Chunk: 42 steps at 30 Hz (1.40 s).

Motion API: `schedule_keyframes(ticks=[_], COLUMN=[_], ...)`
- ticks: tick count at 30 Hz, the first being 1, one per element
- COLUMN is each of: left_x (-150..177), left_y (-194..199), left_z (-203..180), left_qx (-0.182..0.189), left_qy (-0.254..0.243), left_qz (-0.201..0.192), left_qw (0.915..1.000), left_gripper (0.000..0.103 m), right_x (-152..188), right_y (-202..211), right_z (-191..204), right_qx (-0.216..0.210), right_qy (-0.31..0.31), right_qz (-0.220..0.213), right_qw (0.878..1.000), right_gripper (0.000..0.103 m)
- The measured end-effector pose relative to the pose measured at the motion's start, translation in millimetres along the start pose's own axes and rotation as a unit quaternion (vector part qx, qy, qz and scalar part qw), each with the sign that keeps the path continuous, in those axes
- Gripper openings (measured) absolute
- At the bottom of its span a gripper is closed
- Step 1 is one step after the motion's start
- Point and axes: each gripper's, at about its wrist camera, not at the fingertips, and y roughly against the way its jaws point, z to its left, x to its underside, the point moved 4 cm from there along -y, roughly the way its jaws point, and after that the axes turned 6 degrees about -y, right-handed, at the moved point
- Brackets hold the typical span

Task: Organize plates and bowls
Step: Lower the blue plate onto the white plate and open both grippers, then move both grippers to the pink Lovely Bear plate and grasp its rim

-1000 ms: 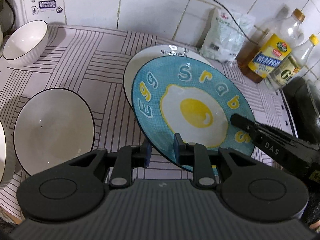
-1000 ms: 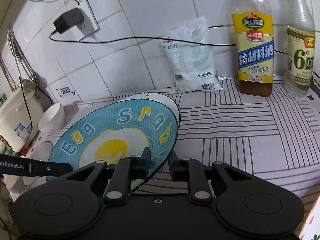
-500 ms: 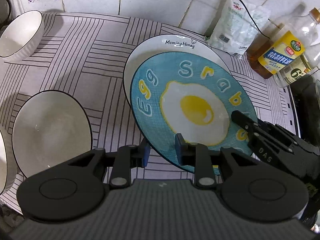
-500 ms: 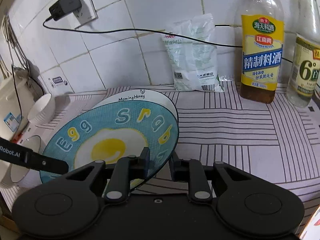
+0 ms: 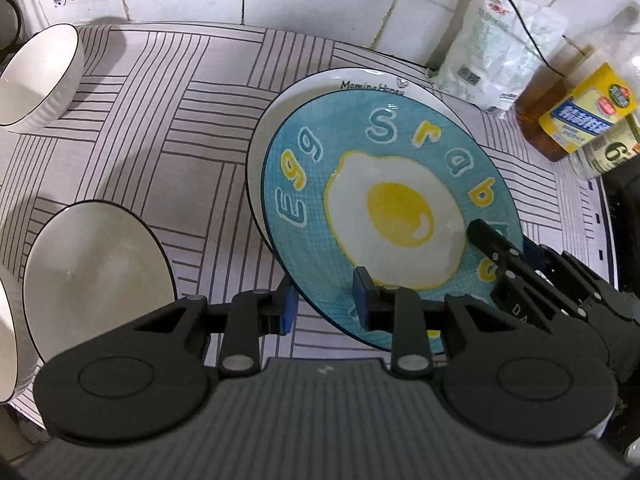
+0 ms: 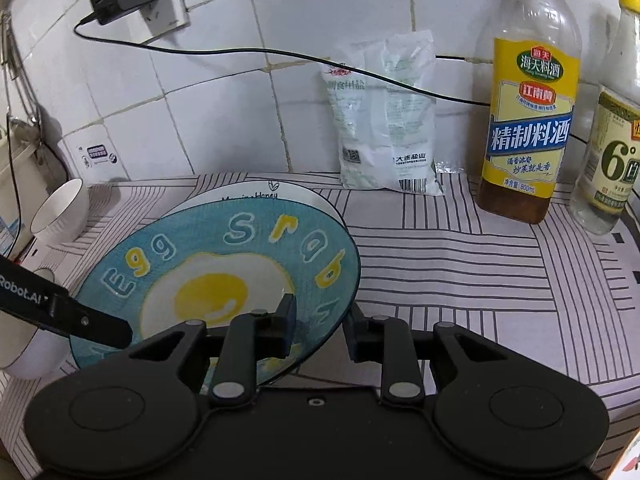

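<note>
A blue plate with a fried-egg picture (image 5: pixel 400 216) (image 6: pixel 224 276) is held tilted just above a white "Morning Honey" plate (image 5: pixel 328 84) (image 6: pixel 256 192) on the striped mat. My left gripper (image 5: pixel 326 304) is shut on the blue plate's near rim. My right gripper (image 6: pixel 320 326) is shut on the plate's right rim; it shows in the left wrist view (image 5: pixel 496 248). A white black-rimmed bowl (image 5: pixel 92 276) sits at the left, another white bowl (image 5: pixel 36 76) (image 6: pixel 60 212) at the far left.
A salt bag (image 6: pixel 384 120) (image 5: pixel 492 64), a cooking wine bottle (image 6: pixel 524 116) and a vinegar bottle (image 6: pixel 612 152) stand against the tiled wall at the right. A charger cable (image 6: pixel 240 52) runs along the wall. A dark stove edge (image 5: pixel 624 200) lies at the right.
Both grippers moved the blue plate slightly back and lower over the white plate, covering more of its lettering. Both grips stay the same.
</note>
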Motion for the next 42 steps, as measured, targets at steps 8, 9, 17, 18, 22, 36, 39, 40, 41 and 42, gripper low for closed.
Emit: schedule_keyframes(ticks=[8,9,17,18,22,36,39,40,41,42], left_x=[-7,-7,1,3,13,49,56,60,62,65], left_y=[-5,-4,12,15,28,84,94,96,98,100], left_z=[4,4,-1,-3,-10,-56,-71,-76,-81,-85], left_qx=[-0.026,-0.026,-0.04,-0.04,-0.033,0.0,0.01,0.015,0.019,0.023], left_qy=[-0.015,-0.018,-0.048,-0.055,-0.076,-0.153,-0.174,-0.182,-0.188,-0.195], left_qz=[0.006,0.004,-0.019,-0.02,-0.024,-0.052,-0.057,-0.058,-0.058,-0.059], left_qw=[0.9995,0.9995,0.9979,0.9975,0.9963,0.9868,0.9831,0.9815,0.9802,0.9788], left_gripper=[0.026,0.026,0.029,0.03,0.04,0.054,0.057,0.058,0.06,0.061], right_x=[-4,-4,-6,-7,-11,5,16,19,23,28], right_y=[-15,-17,-5,0,33,154,178,183,190,196], right_z=[5,8,4,4,6,5,-3,-5,-8,-11], right_qx=[0.016,0.022,0.015,0.015,0.013,0.067,0.083,0.089,0.096,0.103], right_qy=[0.019,0.031,-0.006,-0.009,-0.012,0.006,0.0,-0.003,-0.005,-0.008], right_qz=[0.008,0.009,0.0,-0.004,-0.019,-0.067,-0.071,-0.072,-0.074,-0.074], right_qw=[1.0,0.999,1.0,1.0,1.0,0.996,0.994,0.993,0.993,0.992], right_gripper=[0.034,0.034,0.034,0.034,0.034,0.06,0.064,0.066,0.066,0.067])
